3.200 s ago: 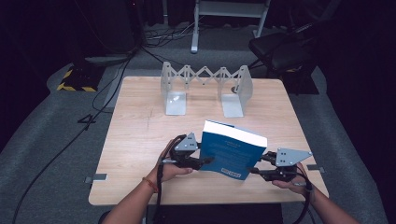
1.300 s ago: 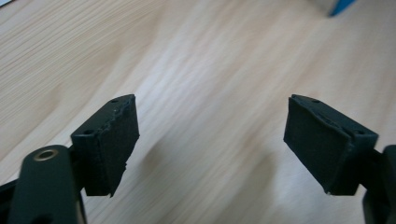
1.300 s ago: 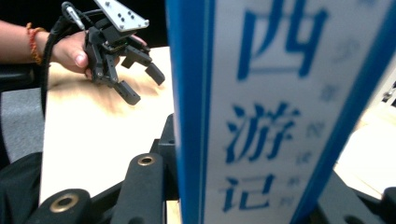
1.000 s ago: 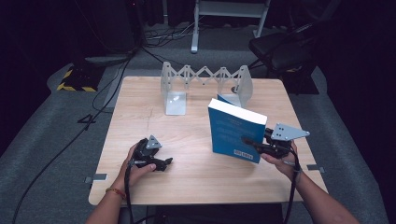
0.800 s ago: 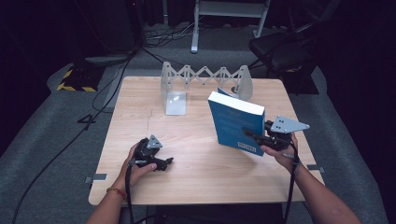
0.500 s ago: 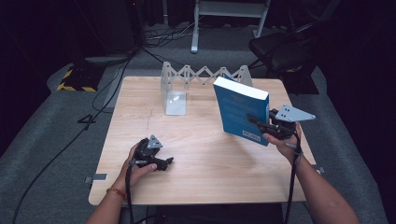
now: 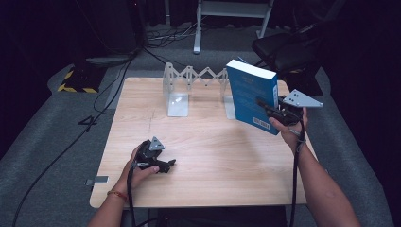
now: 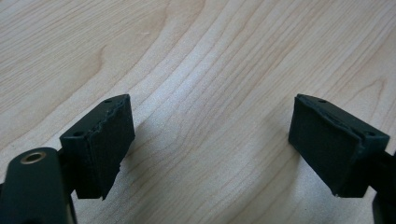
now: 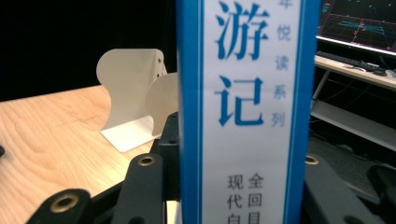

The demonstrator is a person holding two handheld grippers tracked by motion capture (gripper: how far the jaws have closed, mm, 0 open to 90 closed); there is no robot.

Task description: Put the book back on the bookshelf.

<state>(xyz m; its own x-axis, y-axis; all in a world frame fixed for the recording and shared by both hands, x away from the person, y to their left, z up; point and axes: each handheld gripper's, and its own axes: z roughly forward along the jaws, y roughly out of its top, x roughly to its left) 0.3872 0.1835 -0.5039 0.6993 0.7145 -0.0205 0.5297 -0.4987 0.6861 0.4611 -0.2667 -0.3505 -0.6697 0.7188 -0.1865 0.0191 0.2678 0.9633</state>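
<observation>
The right gripper (image 7: 265, 108) pinches an upright blue book (image 7: 250, 94) between its fingers above the worktop (image 7: 213, 156), while the left gripper (image 7: 166, 164) rests there, fingers spread.

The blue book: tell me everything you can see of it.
The blue book is a thick paperback with a blue cover, a barcode near its lower corner and white page edges on top. Its white spine carries blue Chinese characters. It stands upright, slightly tilted, lifted off the table by the right gripper, whose jaws clamp its lower part, next to the folding metal bookend rack.
</observation>
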